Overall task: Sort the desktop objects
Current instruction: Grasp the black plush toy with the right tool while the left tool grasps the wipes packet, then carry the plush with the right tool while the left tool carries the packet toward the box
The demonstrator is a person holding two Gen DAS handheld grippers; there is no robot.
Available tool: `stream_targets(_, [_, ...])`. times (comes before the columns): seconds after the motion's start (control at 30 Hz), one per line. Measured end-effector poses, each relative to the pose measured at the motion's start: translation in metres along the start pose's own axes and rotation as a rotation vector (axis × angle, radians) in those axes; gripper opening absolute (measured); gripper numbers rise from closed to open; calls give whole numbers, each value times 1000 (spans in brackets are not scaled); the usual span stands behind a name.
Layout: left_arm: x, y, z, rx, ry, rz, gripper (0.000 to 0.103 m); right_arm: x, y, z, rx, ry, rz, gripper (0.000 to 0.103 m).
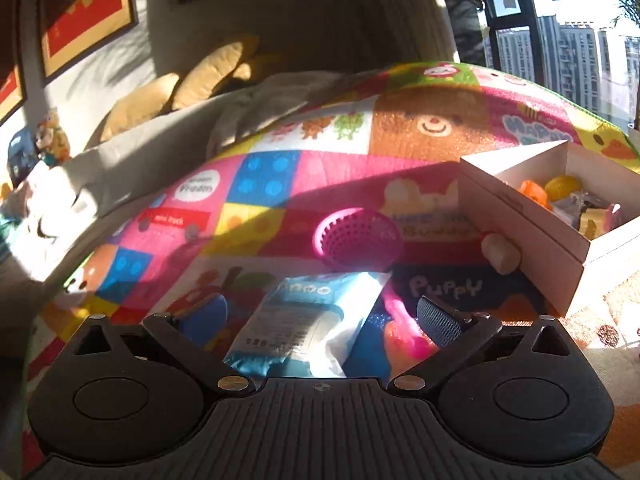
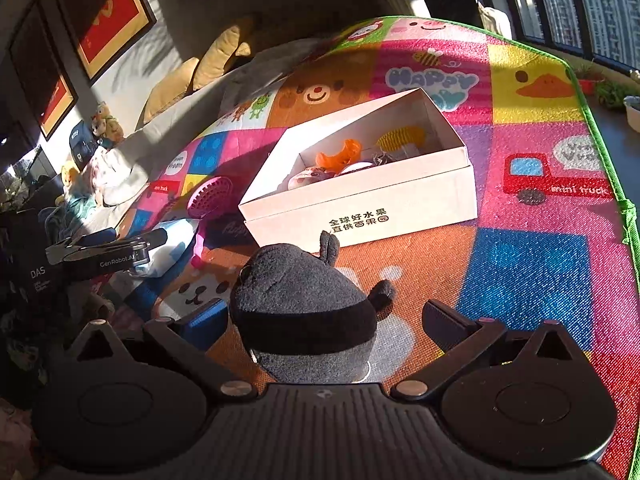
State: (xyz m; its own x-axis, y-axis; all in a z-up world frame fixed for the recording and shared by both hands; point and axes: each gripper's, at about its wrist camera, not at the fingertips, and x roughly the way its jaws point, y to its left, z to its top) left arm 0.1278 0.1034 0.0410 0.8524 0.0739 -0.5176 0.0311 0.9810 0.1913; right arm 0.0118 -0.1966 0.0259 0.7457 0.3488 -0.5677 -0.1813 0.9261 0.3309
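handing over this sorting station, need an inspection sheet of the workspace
surface: colourful cartoon play mat, sunlit.
job's things: white cardboard box holding small toys; dark grey plush toy; blue-white wipes packet; pink perforated plastic scoop.
clutter: cream cylinder beside the box.
grippers: right gripper open, fingers either side of the plush; left gripper open over the packet.
cables: nothing seen.
surroundings: sofa with yellow cushions, framed red pictures, windows.
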Motion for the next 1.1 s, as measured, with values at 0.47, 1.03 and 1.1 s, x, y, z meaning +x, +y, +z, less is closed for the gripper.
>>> stream_targets(0.47, [13,15,-13,-132,104,-55,65,-10,1,-2,-42,-4,-30,103])
stream_targets(1.03, [-120,-92,-52,-27,83,-239,96,-37,-3,-34,-120,-9,-72,103])
stream_targets(1.1, [-118,-87,-43,-33,75,-233,97,-33,4,-31,-158,-9,-32,103])
